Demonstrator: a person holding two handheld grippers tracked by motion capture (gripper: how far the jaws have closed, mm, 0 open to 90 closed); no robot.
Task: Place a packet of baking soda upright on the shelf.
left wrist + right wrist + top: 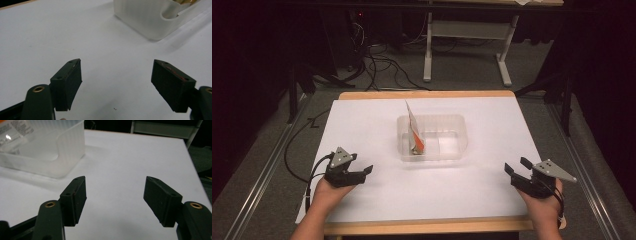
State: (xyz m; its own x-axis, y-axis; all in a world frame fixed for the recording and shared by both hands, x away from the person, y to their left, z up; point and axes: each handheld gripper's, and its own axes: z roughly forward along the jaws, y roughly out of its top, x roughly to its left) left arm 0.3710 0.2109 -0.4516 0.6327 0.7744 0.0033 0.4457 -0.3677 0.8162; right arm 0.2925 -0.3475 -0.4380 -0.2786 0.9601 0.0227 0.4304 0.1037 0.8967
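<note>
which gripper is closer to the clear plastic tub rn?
Left. The left gripper sits just off the near-left corner of the clear tub, jaws open. The right gripper rests farther off, toward the table's near-right edge, also open. Neither touches it.

Gripper (116, 80): two black jaws rise from the bottom edge, spread wide apart, nothing between them.
Left jaw pad (68, 82): angled inward, brass-ringed hole in the arm below it.
Right jaw pad (172, 83): angled inward, reddish marks along its top edge.
Table (62, 32): white sheet under the jaws; a wooden edge at the upper left corner.
Tub (147, 17): translucent plastic, upper right, well ahead of the jaws, standing on the sheet.
Tub contents: a yellowish bit at the top edge, too cropped to identify.
</note>
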